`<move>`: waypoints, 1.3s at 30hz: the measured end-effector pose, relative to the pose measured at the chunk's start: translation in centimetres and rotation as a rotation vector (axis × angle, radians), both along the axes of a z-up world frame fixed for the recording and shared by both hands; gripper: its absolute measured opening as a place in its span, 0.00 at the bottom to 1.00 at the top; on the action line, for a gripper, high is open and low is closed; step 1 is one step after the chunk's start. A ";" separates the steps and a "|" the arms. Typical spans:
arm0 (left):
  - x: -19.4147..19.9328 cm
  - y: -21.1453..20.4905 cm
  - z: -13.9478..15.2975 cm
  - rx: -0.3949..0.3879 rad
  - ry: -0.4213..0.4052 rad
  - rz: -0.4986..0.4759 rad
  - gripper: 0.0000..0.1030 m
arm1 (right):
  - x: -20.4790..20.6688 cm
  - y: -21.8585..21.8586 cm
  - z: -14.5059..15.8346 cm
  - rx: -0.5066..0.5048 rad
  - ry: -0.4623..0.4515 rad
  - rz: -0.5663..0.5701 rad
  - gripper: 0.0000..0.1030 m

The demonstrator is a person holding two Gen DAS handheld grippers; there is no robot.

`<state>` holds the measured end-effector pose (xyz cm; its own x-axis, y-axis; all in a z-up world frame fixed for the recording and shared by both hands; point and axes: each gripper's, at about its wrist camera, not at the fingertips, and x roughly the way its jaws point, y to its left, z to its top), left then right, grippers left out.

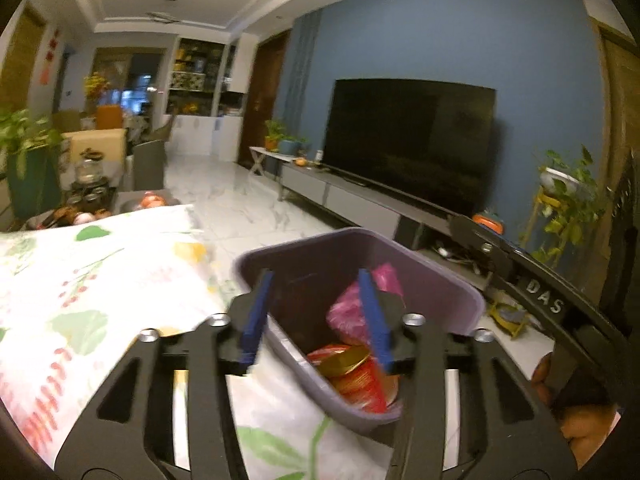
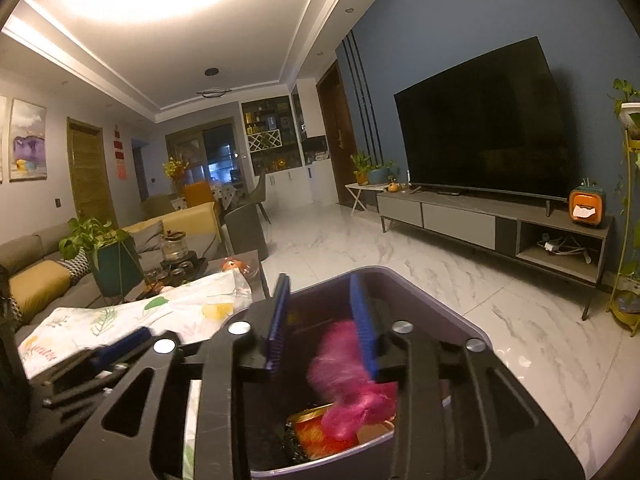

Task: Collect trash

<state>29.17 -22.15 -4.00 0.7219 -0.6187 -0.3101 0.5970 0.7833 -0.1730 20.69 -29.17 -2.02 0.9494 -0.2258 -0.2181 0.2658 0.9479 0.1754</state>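
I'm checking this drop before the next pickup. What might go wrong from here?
The pink bag looks blurred beneath the open right gripper, so it may snag a finger instead of settling in the purple bin. The bin sits against the floral cloth, where the open left gripper might nudge it.

The left black two-finger gripper (image 1: 316, 312) has a flat matte plate frame with elongated cut-out slots, four round silver screw heads across its front edge, and two ribbed blue finger pads (image 1: 256, 316). The right black two-finger gripper (image 2: 322, 324) is built alike: the same slotted plate, silver screws and ribbed blue pads (image 2: 362, 320). White letters "DAS" mark its dark side bar, seen from the left wrist.
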 end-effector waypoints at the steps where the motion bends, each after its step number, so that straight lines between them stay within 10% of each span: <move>1: -0.1 0.5 0.1 0.008 -0.002 0.030 0.58 | -0.2 0.2 0.0 -0.003 0.002 -0.005 0.46; 15: -6.5 9.0 0.3 0.135 -0.047 0.358 0.85 | -3.6 6.0 -0.1 -0.067 0.095 -0.005 0.93; 39: -18.9 19.7 1.9 0.101 -0.022 0.504 0.87 | -13.5 16.2 1.3 -0.194 0.119 0.020 0.94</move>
